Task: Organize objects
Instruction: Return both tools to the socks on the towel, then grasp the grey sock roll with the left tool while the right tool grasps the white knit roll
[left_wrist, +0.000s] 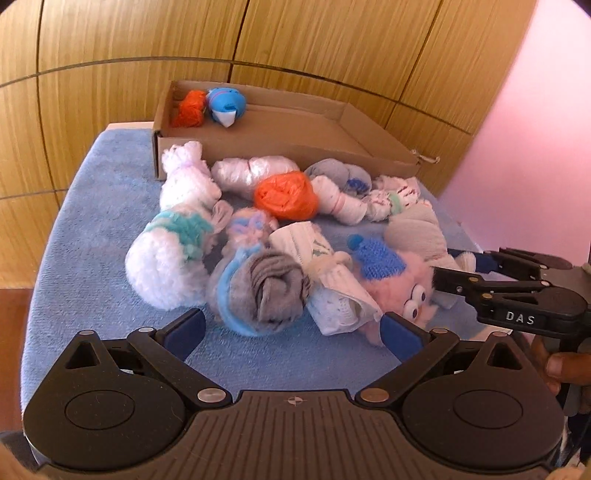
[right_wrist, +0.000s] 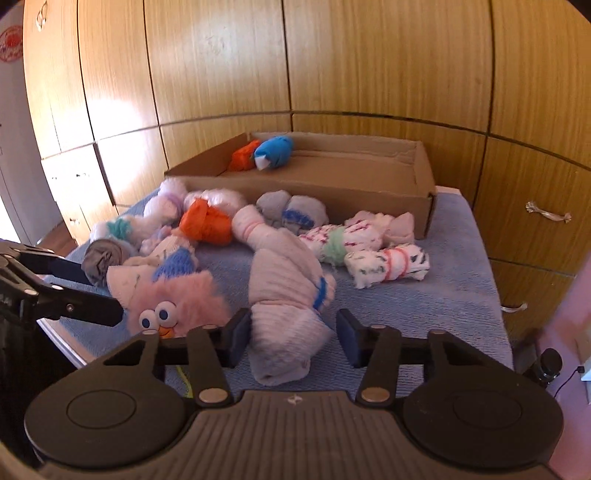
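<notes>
Wooden wardrobe panels (right_wrist: 369, 66) fill the background, and in front of them a blue towel (left_wrist: 92, 221) covers the surface where my sock bundles lie scattered. At the far edge of the towel, toward 12 o'clock in both wrist views, sits a shallow cardboard box (left_wrist: 295, 147); in its far left corner an orange sock roll (left_wrist: 189, 108) lies touching a blue sock roll (left_wrist: 225, 105).

My left gripper (left_wrist: 291, 328) has its fingers spread wide and holds nothing. Between them, just ahead at 12 o'clock, lies a grey sock bundle with a blue cuff (left_wrist: 258, 291), with a fluffy white bundle with teal trim (left_wrist: 166, 258) touching it at 10 o'clock. At 1 o'clock a pink furry sock with googly eyes (left_wrist: 402, 291) wears a blue knitted cap (left_wrist: 376, 256), and a white ribbed sock (left_wrist: 332, 291) lies between it and the grey bundle. Farther out, near the box wall, a second orange roll (left_wrist: 286, 194) rests among white and grey bundles.

My right gripper (right_wrist: 291, 336) is also spread, straddling the near end of a long pale pink sock bundle (right_wrist: 284, 295); the left pad seems to be against the fabric, the right pad stands clear of it. At 2 o'clock from it lie two white patterned rolls, one with a green band (right_wrist: 340, 240) and one with pink bands (right_wrist: 391, 264), just beside each other.
</notes>
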